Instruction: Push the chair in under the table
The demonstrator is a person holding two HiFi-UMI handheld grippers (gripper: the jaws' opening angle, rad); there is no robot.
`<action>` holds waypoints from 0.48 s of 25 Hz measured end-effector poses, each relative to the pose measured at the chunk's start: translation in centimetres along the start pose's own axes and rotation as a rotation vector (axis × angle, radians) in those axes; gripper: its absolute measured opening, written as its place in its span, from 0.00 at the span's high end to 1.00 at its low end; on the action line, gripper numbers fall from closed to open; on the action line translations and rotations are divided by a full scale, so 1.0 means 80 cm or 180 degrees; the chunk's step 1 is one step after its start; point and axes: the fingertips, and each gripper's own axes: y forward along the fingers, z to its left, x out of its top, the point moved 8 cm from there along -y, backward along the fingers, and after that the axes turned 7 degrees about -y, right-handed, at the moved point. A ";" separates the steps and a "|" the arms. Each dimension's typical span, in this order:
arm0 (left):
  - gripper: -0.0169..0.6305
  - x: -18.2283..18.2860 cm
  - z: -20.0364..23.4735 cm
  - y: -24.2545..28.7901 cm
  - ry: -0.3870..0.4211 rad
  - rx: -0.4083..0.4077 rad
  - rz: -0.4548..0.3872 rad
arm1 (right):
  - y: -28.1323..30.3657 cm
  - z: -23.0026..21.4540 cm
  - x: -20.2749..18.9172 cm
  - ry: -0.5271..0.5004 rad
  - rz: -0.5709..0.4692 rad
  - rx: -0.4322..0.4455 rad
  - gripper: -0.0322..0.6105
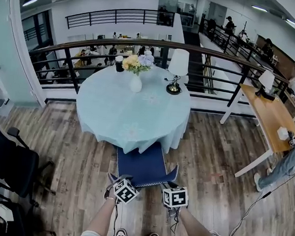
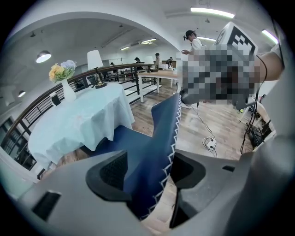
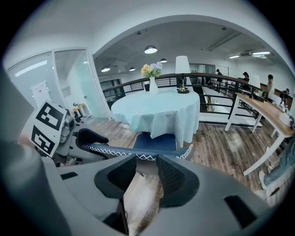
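Note:
A blue chair stands at the near side of the round table [image 1: 112,114], which wears a pale blue cloth. Its seat [image 1: 143,165] reaches partly under the cloth. The backrest [image 1: 147,183], edged with white stitching, faces me. My left gripper [image 1: 116,180] is on the backrest's left end; in the left gripper view [image 2: 145,173] the backrest [image 2: 161,133] fills the space between the pads. My right gripper [image 1: 170,185] is at the right end. In the right gripper view [image 3: 142,173] the jaws stand apart with floor between them, and the backrest's top edge [image 3: 138,153] runs across just past their tips.
A vase of flowers [image 1: 135,81] and a white lamp [image 1: 177,66] stand on the table, with a black railing [image 1: 212,69] behind. Black office chairs [image 1: 6,162] are at the left. A wooden desk [image 1: 269,117], a person's leg [image 1: 286,166] and floor cables [image 1: 246,219] are at the right.

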 end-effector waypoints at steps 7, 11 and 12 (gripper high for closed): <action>0.57 0.008 0.017 0.016 0.0125 0.0143 0.0073 | 0.016 -0.010 0.016 -0.0020 0.0009 0.0041 0.72; 0.57 0.015 0.025 0.019 0.0144 0.0152 0.0095 | 0.021 -0.015 0.025 -0.0046 0.0022 0.0045 0.73; 0.57 0.016 0.027 0.020 0.0145 0.0146 0.0094 | 0.023 -0.016 0.027 -0.0050 0.0021 0.0042 0.73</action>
